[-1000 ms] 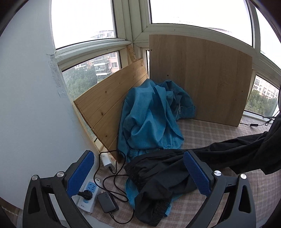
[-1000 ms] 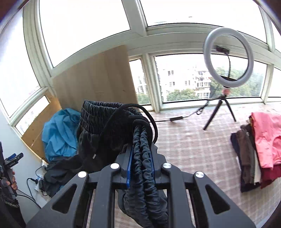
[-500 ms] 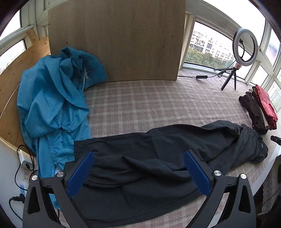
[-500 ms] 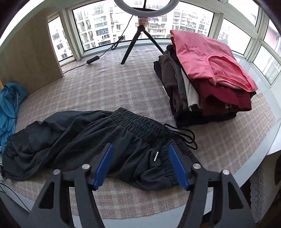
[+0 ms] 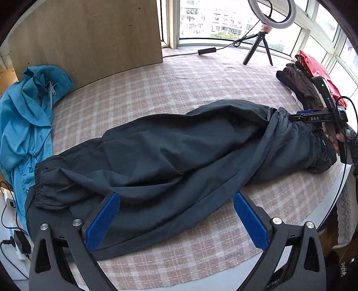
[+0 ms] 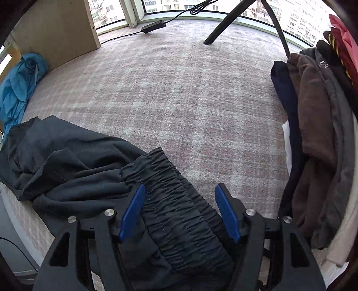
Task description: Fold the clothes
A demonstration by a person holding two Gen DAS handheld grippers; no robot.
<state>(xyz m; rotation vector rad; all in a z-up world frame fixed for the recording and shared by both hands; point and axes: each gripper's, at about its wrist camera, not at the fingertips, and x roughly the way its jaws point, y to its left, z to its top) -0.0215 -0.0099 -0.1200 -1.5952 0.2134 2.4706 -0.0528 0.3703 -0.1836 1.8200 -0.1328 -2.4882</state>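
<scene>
Both grippers gape — right gripper (image 6: 180, 210) astride trousers (image 6: 174, 215), seemingly unpinched.

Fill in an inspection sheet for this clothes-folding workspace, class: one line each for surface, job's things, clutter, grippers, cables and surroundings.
Surface: checked cloth covers the table; wrinkled, mostly bare at the back.
Job's things: black trousers lie stretched across the front, unfolded, waistband at the right end; blue garment crumpled at the left; folded pile stacked at the right.
Clutter: ring light on a tripod at the back.
Grippers: left gripper open over the trouser legs; right gripper open, waistband between the jaws, unpressed.
Cables: ring-light cord along the back; power strip with plugs at the left edge.
Surroundings: wooden board, windows.
</scene>
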